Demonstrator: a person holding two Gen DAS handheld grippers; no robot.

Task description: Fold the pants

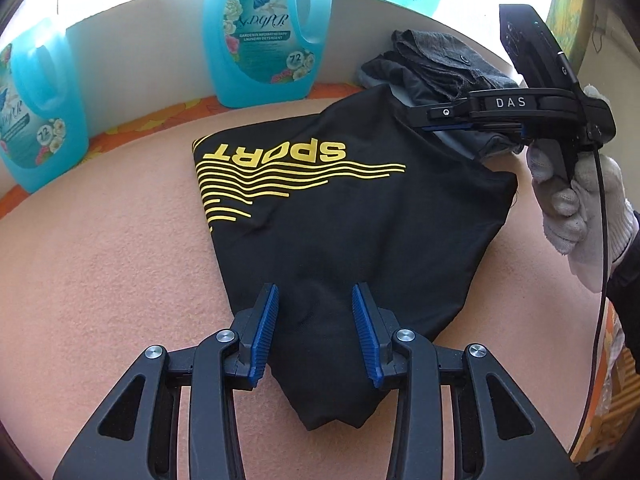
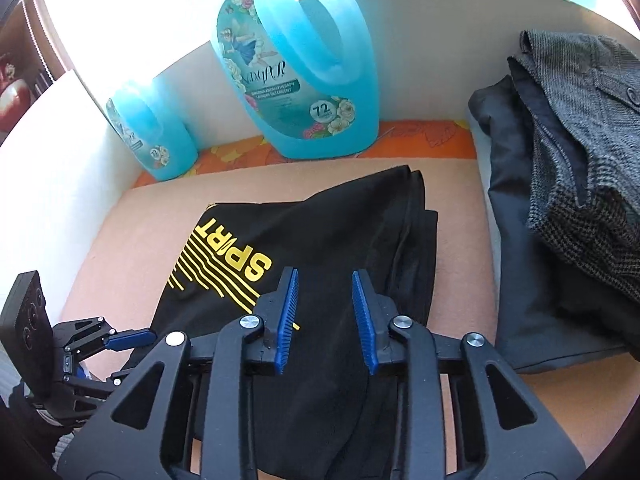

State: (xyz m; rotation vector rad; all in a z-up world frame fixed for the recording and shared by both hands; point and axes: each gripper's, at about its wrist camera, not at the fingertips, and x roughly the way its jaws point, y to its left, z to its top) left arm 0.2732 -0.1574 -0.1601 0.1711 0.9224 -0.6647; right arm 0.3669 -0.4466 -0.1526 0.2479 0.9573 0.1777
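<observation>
Right now the black pants (image 1: pixel 340 216) lie folded on the peach-coloured mat (image 1: pixel 100 280), the yellow "SPORT" print and its wavy stripes facing up. In the right wrist view the same pants (image 2: pixel 320 240) show stacked edges along their far side, layer on layer.

The left gripper (image 1: pixel 314 332) hovers over the near, narrow end of the pants with its jaws spread wide — the blue ribbed pads (image 1: pixel 264 332) stand well apart and nothing is caught between them, only black cloth showing below the gap. The right gripper (image 2: pixel 326 320) is likewise wide apart over the pants, just beside the printed stripes, gripping nothing. In the left wrist view the right gripper appears at the far right corner of the pants, held by a hand in a white glove (image 1: pixel 576 208); whether its tips touch the cloth from that angle I cannot tell.

Beyond the pants, a pile of dark clothes (image 2: pixel 560 200) sits on the mat — a grey tweed garment on top of a darker one. Two blue detergent bottles (image 2: pixel 296 68) stand against the white wall (image 2: pixel 432 60) on an orange flowered strip (image 2: pixel 420 140) at the mat's far edge, one large in the middle and another (image 2: pixel 148 136) off to the left.
</observation>
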